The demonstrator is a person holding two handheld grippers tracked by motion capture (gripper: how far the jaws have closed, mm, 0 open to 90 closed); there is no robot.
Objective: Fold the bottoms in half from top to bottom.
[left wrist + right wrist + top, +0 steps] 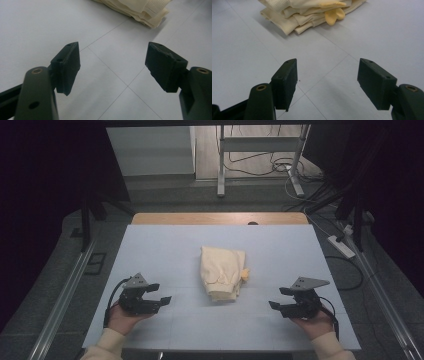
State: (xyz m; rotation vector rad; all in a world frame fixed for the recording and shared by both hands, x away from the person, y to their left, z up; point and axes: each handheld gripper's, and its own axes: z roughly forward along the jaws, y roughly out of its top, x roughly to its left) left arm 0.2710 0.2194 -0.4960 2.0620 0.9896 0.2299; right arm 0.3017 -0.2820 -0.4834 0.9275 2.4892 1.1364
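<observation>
Partly cropped folded cream garment [140, 11]

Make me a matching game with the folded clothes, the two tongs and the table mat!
Things:
1. folded cream garment
2. left tongs
3. right tongs
4. table mat

Descriptions:
A. pale blue-grey, flat
B. open, at the mat's left
C. in the middle of the mat
D. open, at the mat's right

Pairs: 1-C, 2-B, 3-D, 4-A
</observation>
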